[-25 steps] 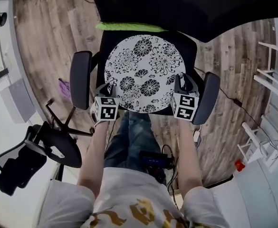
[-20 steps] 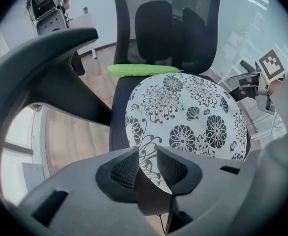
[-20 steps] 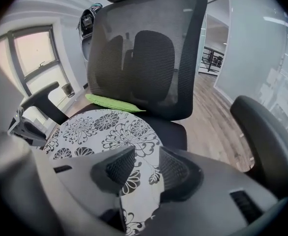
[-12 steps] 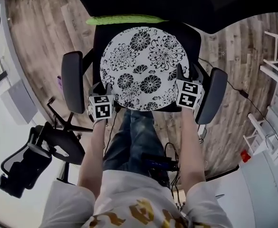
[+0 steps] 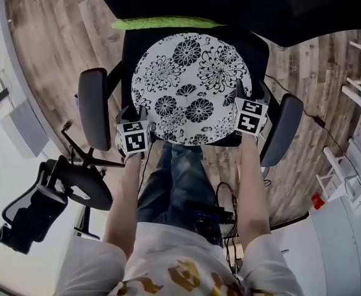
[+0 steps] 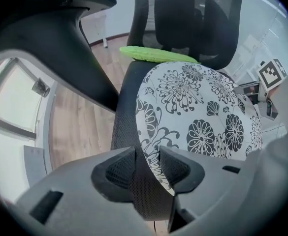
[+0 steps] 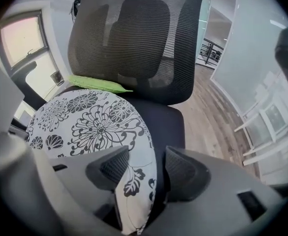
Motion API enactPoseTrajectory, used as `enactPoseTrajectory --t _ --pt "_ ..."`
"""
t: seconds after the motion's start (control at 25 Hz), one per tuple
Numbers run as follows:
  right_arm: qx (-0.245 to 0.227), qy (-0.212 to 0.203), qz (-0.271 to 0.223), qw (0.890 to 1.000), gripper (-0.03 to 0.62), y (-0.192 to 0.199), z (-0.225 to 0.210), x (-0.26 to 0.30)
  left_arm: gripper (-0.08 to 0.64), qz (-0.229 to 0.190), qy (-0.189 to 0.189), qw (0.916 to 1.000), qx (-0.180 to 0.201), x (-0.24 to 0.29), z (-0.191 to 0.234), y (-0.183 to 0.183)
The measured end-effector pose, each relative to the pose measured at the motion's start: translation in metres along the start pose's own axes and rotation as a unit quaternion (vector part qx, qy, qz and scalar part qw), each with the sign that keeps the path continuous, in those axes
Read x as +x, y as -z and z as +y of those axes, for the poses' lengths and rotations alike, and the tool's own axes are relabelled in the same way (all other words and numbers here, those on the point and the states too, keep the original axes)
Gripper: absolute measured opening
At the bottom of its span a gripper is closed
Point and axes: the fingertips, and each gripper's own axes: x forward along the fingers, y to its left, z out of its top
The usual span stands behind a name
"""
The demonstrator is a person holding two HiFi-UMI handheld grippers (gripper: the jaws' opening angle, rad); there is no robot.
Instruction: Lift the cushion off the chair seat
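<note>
We are logging the left gripper (image 6: 147, 157) as standing wide: its jaws have just been opening, and its pads (image 6: 115, 173) are straddling the rim of the cushion (image 5: 189, 88) together with the mesh edge of the chair seat (image 7: 167, 119). The gap there is tight, and the outer pad is possibly brushing the mesh, though we are not seeing it squeeze anything. The right gripper (image 7: 147, 165) is likewise spreading, its jaws having just been opening, with the cushion's near rim sitting between the pads (image 7: 184, 173); the inner pad is lying close against the fabric, while the outer one is standing clear of it. Neither gripper is clamping the cushion. In the head view both grippers are pointing downward at the front of the chair, one at each lower side of the cushion, each just inside an armrest (image 5: 95, 108). The cushion, round and white with black flower prints, is resting flat on the black seat, covering most of it. Behind it a green pad (image 5: 161, 24) is lying along the seat's rear edge, at the foot of the mesh backrest (image 7: 134, 38). The chair is standing on a wooden floor (image 5: 44, 54), and a second chair (image 5: 57, 190) is showing at lower left, well apart.
</note>
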Motion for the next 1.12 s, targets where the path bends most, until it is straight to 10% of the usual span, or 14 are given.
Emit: enactPoseTrajectory --t 0.68,1.12 --pt "-0.025 -0.007 0.021 0.999 0.172 0.004 0.005 0.010 0.079 0.018 -0.018 0.9993 0.028 0.004 -0.007 -0.002" --pt "-0.063 -0.031 0.022 0.997 0.034 -0.002 0.021 0.003 0.021 0.022 0.003 0.9990 0.037 0.003 -0.014 -0.003"
